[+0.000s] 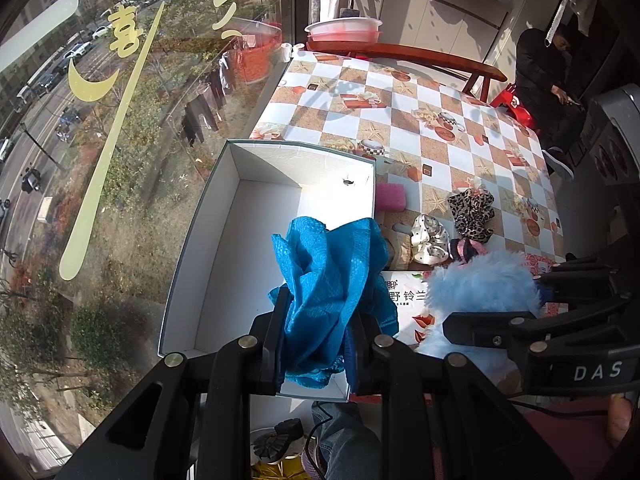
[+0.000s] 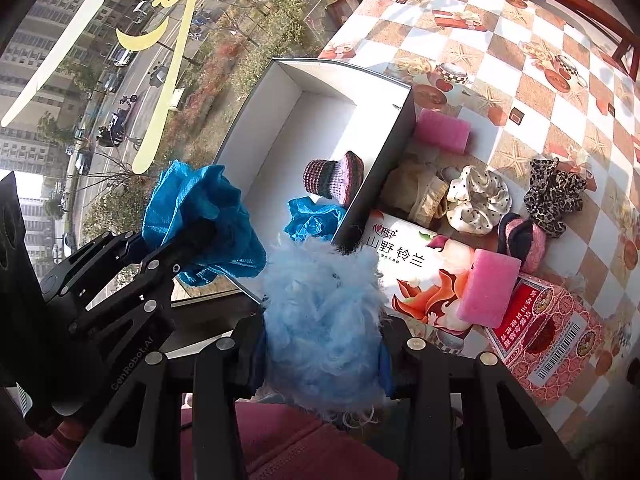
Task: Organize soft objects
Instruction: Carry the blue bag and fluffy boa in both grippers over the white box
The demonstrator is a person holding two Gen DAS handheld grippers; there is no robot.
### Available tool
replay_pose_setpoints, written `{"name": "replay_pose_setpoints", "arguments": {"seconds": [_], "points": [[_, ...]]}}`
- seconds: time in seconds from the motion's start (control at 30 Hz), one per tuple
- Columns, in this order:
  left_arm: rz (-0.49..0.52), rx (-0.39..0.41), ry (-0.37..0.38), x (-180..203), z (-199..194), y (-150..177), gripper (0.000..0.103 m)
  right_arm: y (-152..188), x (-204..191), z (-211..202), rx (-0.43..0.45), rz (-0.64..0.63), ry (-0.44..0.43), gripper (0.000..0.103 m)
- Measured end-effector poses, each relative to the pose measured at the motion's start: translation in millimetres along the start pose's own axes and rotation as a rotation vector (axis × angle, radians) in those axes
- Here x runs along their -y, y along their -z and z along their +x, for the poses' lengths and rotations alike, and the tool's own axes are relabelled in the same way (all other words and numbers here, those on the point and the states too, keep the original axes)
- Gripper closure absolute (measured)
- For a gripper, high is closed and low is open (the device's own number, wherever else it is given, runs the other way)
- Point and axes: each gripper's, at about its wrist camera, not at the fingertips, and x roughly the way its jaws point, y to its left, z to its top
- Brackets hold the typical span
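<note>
The left claw (image 1: 320,344) is clamped on a crumpled blue mesh cloth (image 1: 328,292), which bunches up between and above its fingers and hangs over the near end of the open white box (image 1: 208,248). The right claw (image 2: 320,356), just to the right of the left one, is clamped on a fluffy light-blue ball (image 2: 324,316) that fills the gap between its fingers. Just ahead of the right claw, inside the box, lie a second blue mesh piece (image 2: 312,220) against the near right wall and, beyond it, a small knitted pink-and-dark hat (image 2: 334,178). To the right of that claw, on the bench (image 2: 520,60), a flowered pack with Chinese print (image 2: 408,276) carries a pink sponge (image 2: 486,292), and a red printed carton (image 2: 548,332) lies beside it. Further ahead sit a beige cloth bundle (image 2: 416,192), a white dotted scrunchie (image 2: 476,200), a pink-and-dark scrunchie (image 2: 522,240) and a leopard-print scrunchie (image 2: 554,196). Beyond them another pink sponge (image 2: 442,132) rests just beside the box's right wall. Far ahead of the left claw, past the chequered bench top, stand a white-and-red basin (image 1: 344,28) and a wooden chair back (image 1: 420,58).
</note>
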Motion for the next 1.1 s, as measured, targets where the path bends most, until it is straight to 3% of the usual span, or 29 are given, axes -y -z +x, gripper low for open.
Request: {"name": "replay_pose_setpoints", "arguments": {"seconds": [1.1], "points": [[0.007,-0.004,0.002,2.0,1.3,2.5,0.079,-1.1,1.2,1.3,-0.011,0.005,-0.005,0.06]]}}
